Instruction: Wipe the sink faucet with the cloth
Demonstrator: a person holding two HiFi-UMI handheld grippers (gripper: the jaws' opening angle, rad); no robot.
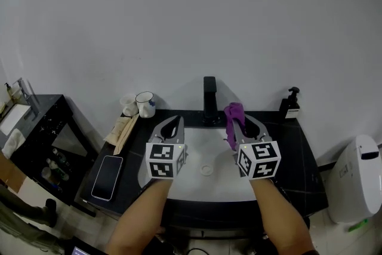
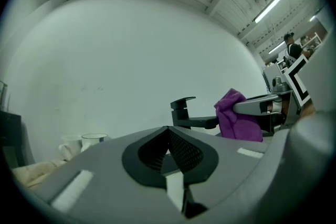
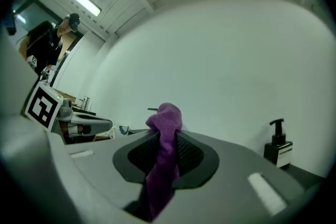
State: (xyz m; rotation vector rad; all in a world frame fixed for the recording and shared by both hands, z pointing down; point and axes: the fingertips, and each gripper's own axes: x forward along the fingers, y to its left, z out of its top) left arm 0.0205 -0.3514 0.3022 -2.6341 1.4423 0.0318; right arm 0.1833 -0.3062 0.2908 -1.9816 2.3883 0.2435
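Counter comes first, for it is the biggest thing: a black stone counter (image 1: 298,152) against a white wall (image 1: 191,21), with a white sink bowl (image 1: 209,183) set in its middle. At the back of the bowl stands the tall black square faucet (image 1: 209,98), its spout reaching out over the bowl. It is hard and fixed, so I think it will not move when it is rubbed.

The left gripper (image 1: 172,123) and the right gripper (image 1: 239,123) hang over the bowl, side by side and apart. The left gripper has its jaws pressed together with nothing in them. The right gripper has its jaws squeezed on the small purple cloth (image 1: 233,113).

The purple cloth is up in the air, near the faucet and just to its right. I cannot tell if it touches the faucet. In the right gripper view a round lump of it pokes out past the jaw tips, and a long tail hangs down under them.

I think the cloth is light, soft and floppy. It should bend around the faucet's flat sides and corners, and it cannot break. It could slip out if it is pulled hard, so a tight pinch near its middle looks right. The lump in front is the part to rub with. The loose tail could catch on the spout, and the empty left gripper could pinch that tail to keep it out of the way.
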